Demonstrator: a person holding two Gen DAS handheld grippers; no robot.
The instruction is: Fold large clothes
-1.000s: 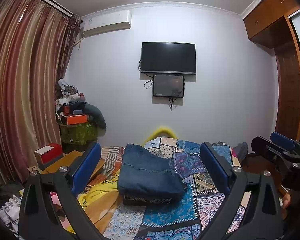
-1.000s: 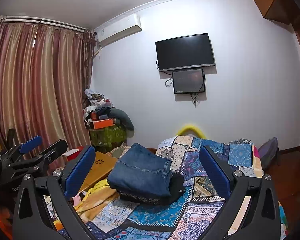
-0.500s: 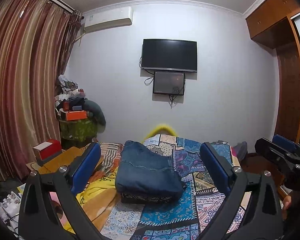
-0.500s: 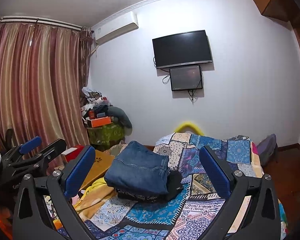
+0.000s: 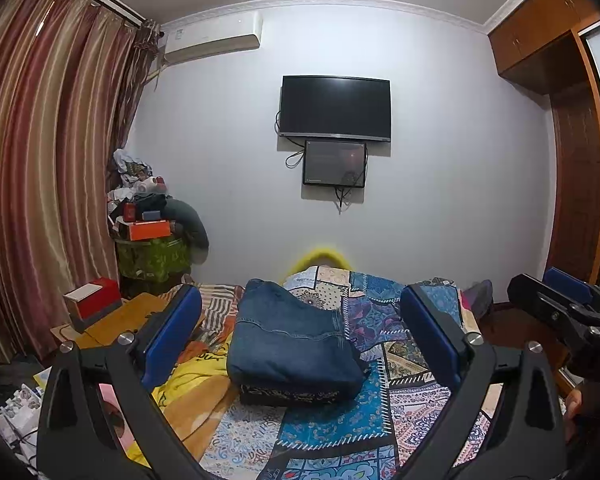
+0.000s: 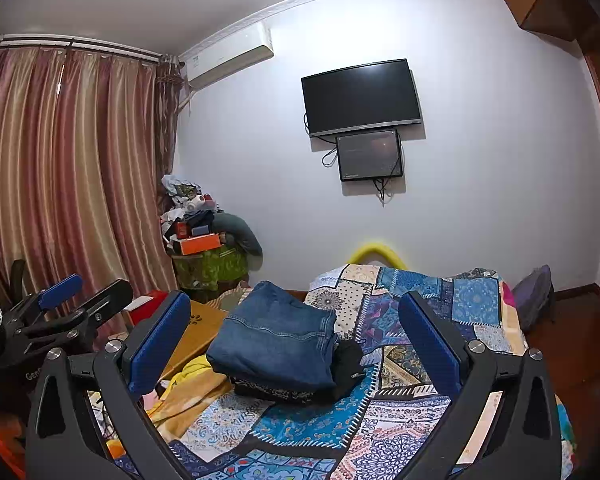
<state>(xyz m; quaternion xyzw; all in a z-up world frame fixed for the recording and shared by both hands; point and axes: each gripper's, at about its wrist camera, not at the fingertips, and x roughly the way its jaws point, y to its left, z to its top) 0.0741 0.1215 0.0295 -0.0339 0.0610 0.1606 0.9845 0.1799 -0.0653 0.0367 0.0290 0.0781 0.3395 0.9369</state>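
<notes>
Folded jeans [image 5: 292, 344] lie atop a dark garment [image 6: 348, 364] on the bed [image 5: 340, 432]. Left hand-held gripper [image 5: 300, 344] and right hand-held gripper [image 6: 296, 344] both gape wide, empty, above the bed.

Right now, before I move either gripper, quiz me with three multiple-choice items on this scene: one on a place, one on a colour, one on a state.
1. The folded jeans lie:
A. on the wall
B. atop a dark patterned garment on the bed
C. on the floor

2. The gripper pads are:
A. blue
B. red
C. green

3. The left gripper and right gripper are:
A. both shut on denim
B. one open, one shut
C. both open, holding nothing

Answers: B, the darker cloth shows beneath the jeans; A, the pads are blue; C, the jaws stand wide apart and bare.
</notes>
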